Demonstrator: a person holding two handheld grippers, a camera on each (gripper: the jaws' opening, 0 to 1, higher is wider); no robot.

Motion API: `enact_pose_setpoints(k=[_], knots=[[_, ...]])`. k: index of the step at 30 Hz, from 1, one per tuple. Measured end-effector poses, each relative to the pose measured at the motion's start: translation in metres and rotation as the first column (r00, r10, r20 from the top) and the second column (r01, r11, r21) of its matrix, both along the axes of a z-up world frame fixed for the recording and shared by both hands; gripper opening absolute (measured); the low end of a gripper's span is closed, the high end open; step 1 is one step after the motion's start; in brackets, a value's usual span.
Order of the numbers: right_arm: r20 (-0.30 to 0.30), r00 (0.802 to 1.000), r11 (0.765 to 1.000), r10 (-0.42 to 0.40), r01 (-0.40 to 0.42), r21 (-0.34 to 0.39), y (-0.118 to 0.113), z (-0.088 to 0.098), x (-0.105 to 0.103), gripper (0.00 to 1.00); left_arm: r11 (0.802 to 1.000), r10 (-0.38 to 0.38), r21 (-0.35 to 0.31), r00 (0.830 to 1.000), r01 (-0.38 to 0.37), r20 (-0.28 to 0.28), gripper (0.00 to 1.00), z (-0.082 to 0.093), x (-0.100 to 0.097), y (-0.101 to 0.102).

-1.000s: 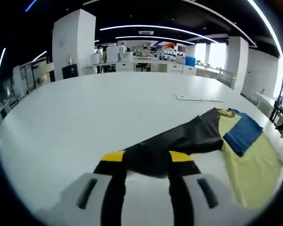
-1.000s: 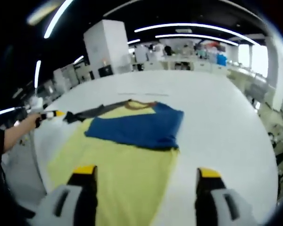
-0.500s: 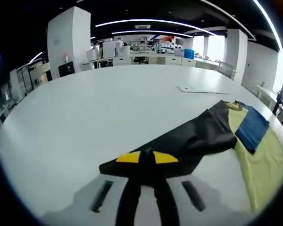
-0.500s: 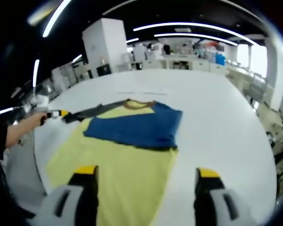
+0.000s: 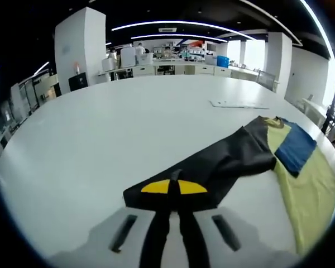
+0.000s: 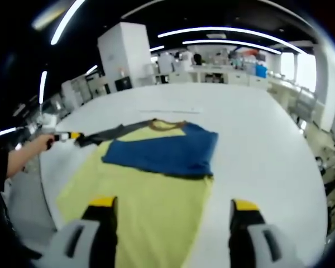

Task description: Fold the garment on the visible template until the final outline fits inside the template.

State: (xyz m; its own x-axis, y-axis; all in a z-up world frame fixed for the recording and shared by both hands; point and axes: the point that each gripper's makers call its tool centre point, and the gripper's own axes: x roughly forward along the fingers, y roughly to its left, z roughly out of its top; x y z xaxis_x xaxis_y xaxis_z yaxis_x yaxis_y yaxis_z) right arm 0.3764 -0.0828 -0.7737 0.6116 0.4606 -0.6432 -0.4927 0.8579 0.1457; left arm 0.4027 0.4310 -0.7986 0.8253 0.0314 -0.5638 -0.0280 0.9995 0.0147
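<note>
One garment (image 6: 151,178) lies on one white table (image 5: 100,128), comprising one yellow body, one blue sleeve (image 6: 162,151) folded across it and one black sleeve (image 5: 223,162) extended away from it, attended by two grippers, left (image 5: 173,186) and right (image 6: 170,209).

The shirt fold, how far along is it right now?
Done: the blue sleeve already lies folded over the yellow body of the shirt. In hand: the left gripper is shut on the end of the black sleeve, which stretches out flat on the white table. The right gripper hangs open over the hem. Left: fold the black sleeve in, then the body.
</note>
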Motion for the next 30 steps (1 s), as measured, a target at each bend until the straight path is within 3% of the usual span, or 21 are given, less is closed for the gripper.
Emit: enact_pose_setpoints(k=[3, 10, 16, 30], knots=[[0.013, 1.0, 1.0, 0.014, -0.014, 0.0, 0.002, 0.005, 0.0, 0.81, 0.999, -0.006, 0.042, 1.0, 0.006, -0.001, 0.0, 0.006, -0.008, 0.005], [0.028, 0.999, 0.999, 0.037, -0.037, 0.01, 0.008, 0.015, -0.003, 0.83, 0.998, 0.01, 0.061, 1.0, -0.01, -0.002, 0.0, 0.012, -0.027, 0.023], [0.036, 0.998, 0.999, 0.047, -0.047, 0.019, 0.009, 0.019, -0.007, 0.83, 0.996, 0.032, 0.08, 0.999, -0.03, -0.026, 0.0, 0.003, -0.039, 0.046], [0.019, 0.997, 0.997, 0.076, -0.077, 0.032, 0.014, 0.027, -0.024, 0.9, 0.991, 0.074, 0.113, 0.995, -0.066, -0.073, 0.0, -0.003, -0.069, 0.05]])
